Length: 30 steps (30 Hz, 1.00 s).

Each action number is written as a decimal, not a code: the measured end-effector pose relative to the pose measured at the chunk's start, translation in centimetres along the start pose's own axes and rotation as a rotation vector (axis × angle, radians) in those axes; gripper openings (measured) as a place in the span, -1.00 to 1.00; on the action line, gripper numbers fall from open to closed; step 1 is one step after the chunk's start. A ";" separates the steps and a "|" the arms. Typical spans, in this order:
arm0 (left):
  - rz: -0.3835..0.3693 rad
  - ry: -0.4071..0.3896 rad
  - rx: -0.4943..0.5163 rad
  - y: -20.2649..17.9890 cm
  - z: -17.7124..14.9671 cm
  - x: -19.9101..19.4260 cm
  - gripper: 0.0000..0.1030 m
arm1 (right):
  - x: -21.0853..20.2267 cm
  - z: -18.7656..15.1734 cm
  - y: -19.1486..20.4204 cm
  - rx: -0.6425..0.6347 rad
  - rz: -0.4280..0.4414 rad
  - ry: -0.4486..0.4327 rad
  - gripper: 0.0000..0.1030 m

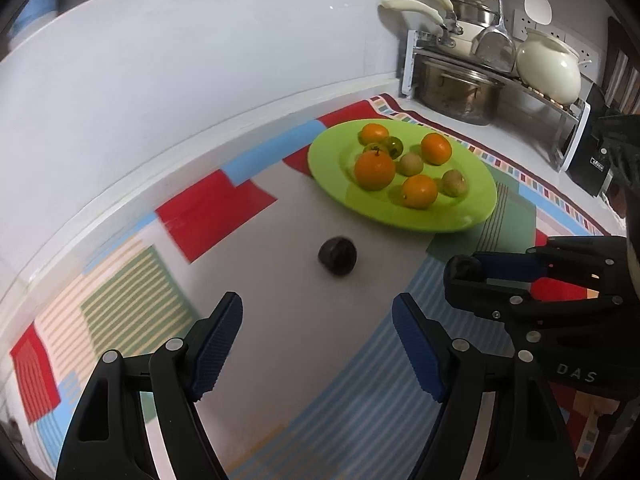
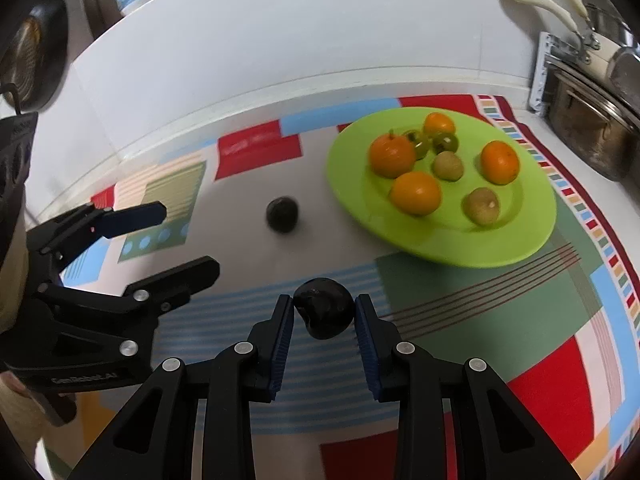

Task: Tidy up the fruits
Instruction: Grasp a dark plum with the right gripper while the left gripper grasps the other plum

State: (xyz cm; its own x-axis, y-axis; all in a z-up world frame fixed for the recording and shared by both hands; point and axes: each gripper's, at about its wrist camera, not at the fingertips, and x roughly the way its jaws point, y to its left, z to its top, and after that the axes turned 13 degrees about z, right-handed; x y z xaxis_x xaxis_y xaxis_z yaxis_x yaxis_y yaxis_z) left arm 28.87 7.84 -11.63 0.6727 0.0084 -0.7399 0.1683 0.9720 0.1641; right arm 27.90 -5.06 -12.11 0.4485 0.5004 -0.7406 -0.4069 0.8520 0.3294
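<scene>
Kitchen counter, patchwork cloth, pot rack behind. Green plate already holds oranges and small greenish fruit. Two dark fruits off-plate: near fruit pinched in right gripper, jaws narrow, pads touching both sides. Far fruit loose on cloth, ahead of left gripper, jaws wide, empty. Step, prob.: pick-up. Next: lift, carry to plate w/o bumping the fruit there. Writing: "DAS" on right gripper body; left's label blurred.
</scene>
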 end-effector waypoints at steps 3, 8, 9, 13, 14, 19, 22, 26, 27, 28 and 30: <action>-0.012 0.017 0.003 -0.3 0.9 1.4 0.34 | -0.2 0.6 -0.5 0.009 -0.017 -0.019 -0.37; -0.033 0.056 -0.021 -0.9 1.9 3.7 0.16 | -0.3 1.4 -1.2 0.014 -0.044 -0.037 -0.37; -0.036 0.065 -0.024 -1.0 2.0 4.1 0.08 | -0.3 1.5 -1.3 0.017 -0.044 -0.038 -0.37; -0.043 0.091 -0.041 -1.3 2.3 5.4 -0.10 | -0.1 2.0 -1.5 0.020 -0.051 -0.042 -0.37; -0.047 0.100 -0.049 -1.3 2.3 5.7 -0.14 | -0.1 2.1 -1.6 0.020 -0.052 -0.042 -0.37; -0.045 0.104 -0.057 -1.5 2.6 6.1 -0.44 | 0.1 2.4 -1.7 0.023 -0.053 -0.041 -0.37; -0.048 0.105 -0.058 -1.5 2.6 6.0 -0.45 | 0.1 2.4 -1.7 0.023 -0.051 -0.040 -0.37; -0.033 0.084 -0.052 -1.6 2.6 4.9 -0.45 | -0.1 2.4 -1.8 0.024 -0.045 -0.042 -0.37; -0.027 0.079 -0.051 -1.6 2.5 4.5 -0.45 | -0.2 2.4 -1.9 0.023 -0.045 -0.044 -0.37; -0.021 0.073 -0.048 -1.6 2.5 4.0 -0.45 | -0.4 2.3 -1.9 0.023 -0.045 -0.046 -0.37; -0.015 0.059 -0.046 -1.7 2.5 3.1 -0.45 | -0.8 2.3 -2.0 0.022 -0.045 -0.050 -0.37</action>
State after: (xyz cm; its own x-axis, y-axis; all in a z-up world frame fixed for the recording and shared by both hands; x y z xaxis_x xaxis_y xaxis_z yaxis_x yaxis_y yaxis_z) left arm 32.46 5.66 -12.62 0.6262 0.0065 -0.7796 0.1435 0.9819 0.1235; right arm 30.17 -6.83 -10.87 0.5052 0.4681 -0.7251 -0.3679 0.8768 0.3097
